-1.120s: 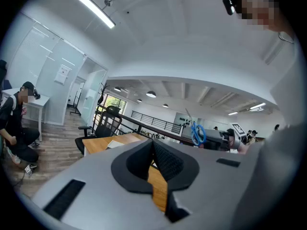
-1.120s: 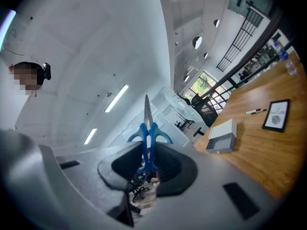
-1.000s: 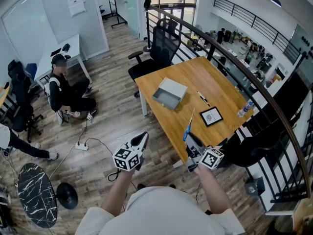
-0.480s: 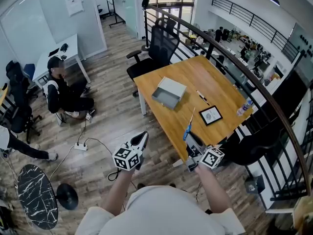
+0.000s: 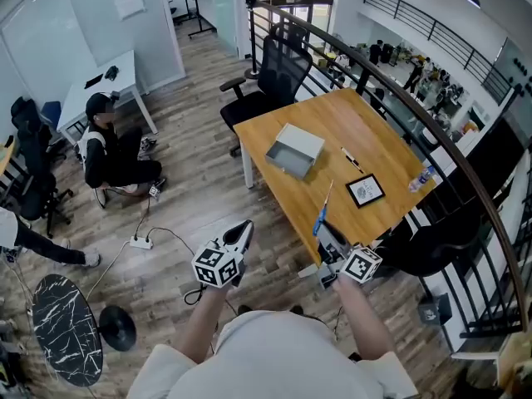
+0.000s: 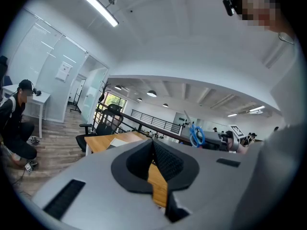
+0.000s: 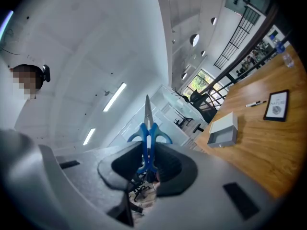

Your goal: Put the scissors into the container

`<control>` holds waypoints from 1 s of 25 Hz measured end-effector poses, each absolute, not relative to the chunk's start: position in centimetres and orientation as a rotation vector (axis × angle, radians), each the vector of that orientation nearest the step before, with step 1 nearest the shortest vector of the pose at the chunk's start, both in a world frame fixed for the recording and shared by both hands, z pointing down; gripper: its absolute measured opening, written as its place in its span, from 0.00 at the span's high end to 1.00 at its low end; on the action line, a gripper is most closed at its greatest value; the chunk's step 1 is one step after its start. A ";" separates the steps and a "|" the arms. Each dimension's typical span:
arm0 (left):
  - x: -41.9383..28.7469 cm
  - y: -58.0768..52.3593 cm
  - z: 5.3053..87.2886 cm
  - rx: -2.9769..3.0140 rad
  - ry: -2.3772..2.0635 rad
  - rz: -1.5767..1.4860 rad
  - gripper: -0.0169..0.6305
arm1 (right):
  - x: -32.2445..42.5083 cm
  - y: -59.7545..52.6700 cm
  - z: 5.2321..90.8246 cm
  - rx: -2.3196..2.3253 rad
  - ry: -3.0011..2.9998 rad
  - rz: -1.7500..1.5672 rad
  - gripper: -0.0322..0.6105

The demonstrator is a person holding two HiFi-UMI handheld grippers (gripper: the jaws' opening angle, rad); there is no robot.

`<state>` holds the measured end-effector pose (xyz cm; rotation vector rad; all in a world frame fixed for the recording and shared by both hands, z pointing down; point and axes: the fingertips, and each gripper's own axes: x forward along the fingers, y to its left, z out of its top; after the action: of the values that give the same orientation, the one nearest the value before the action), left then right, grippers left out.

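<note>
Plainly, the right claw (image 5: 327, 236) clamps the scissors (image 5: 321, 214) by their handle end, so they may pivot and miss the far box (image 5: 293, 155); left claw (image 5: 242, 233) closed, empty.

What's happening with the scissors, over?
Right tool shut on scissors, blade tip out front. Left tool shut, empty. Container open on table, not reached yet. Pen beside it, not blocking.

One scissors (image 5: 319, 220), one container (image 5: 285, 165), one marker (image 5: 352, 160), one bottle (image 5: 421, 179)
</note>
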<state>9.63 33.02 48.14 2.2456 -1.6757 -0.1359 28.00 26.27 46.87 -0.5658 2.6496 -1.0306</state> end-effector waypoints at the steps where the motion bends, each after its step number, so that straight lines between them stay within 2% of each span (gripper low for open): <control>1: 9.3 33.3 48.2 2.247 -1.675 -0.133 0.98 | 27.6 26.5 47.0 -0.566 2.651 -1.034 0.82; 12: 4.2 36.2 48.9 2.279 -1.660 -0.088 0.98 | 22.0 29.6 48.2 -0.571 2.659 -1.042 0.82; 25: 0.6 36.8 50.9 2.262 -1.613 -0.116 0.98 | 19.3 30.4 50.0 -0.641 2.656 -1.065 0.82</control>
<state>0.57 36.79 50.90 2.2619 -1.6134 -0.1162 19.30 30.43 50.00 -0.6408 2.6559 -1.0646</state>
